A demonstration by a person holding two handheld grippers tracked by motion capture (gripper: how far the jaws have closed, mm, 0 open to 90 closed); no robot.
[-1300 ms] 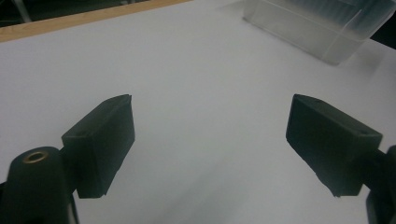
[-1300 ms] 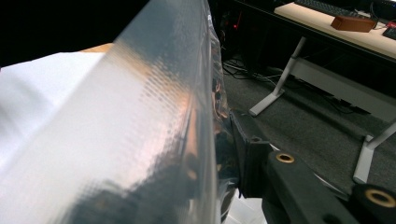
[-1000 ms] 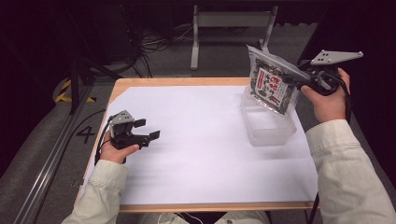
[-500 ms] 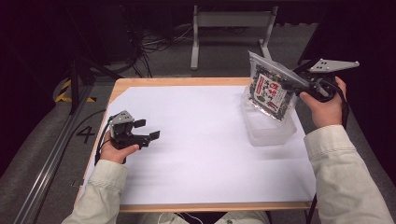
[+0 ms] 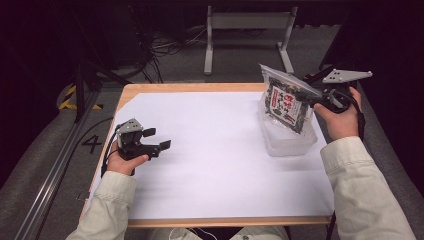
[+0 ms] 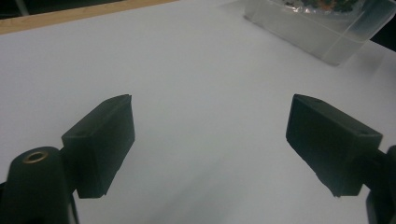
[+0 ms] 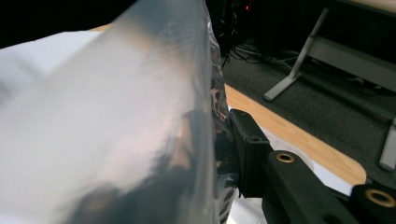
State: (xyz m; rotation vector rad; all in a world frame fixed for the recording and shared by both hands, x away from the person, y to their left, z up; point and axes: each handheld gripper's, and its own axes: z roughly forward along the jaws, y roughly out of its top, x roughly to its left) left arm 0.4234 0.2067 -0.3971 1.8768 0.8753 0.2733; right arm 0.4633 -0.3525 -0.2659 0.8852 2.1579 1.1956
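A clear plastic packet (image 5: 286,102) with a dark printed label hangs tilted at the right side of the table, its lower end reaching into a clear plastic container (image 5: 290,142). My right gripper (image 5: 312,97) is shut on the packet's upper edge. In the right gripper view the packet (image 7: 116,116) blocks most of the frame, and one black jaw presses on it from the right. My left gripper (image 5: 157,139) rests open on the white sheet at the left, with nothing between its fingers (image 6: 100,142). The container (image 6: 322,35) lies far ahead of it.
A white sheet (image 5: 220,150) covers the wooden table, whose edge (image 5: 200,87) shows at the back. Beyond the table stand a grey metal frame (image 5: 250,30) and cables on the floor. A rail (image 5: 55,175) runs along the left.
My right hand has lowered the packet towards the container and tipped it more upright. The left hand and its gripper have stayed where they were.
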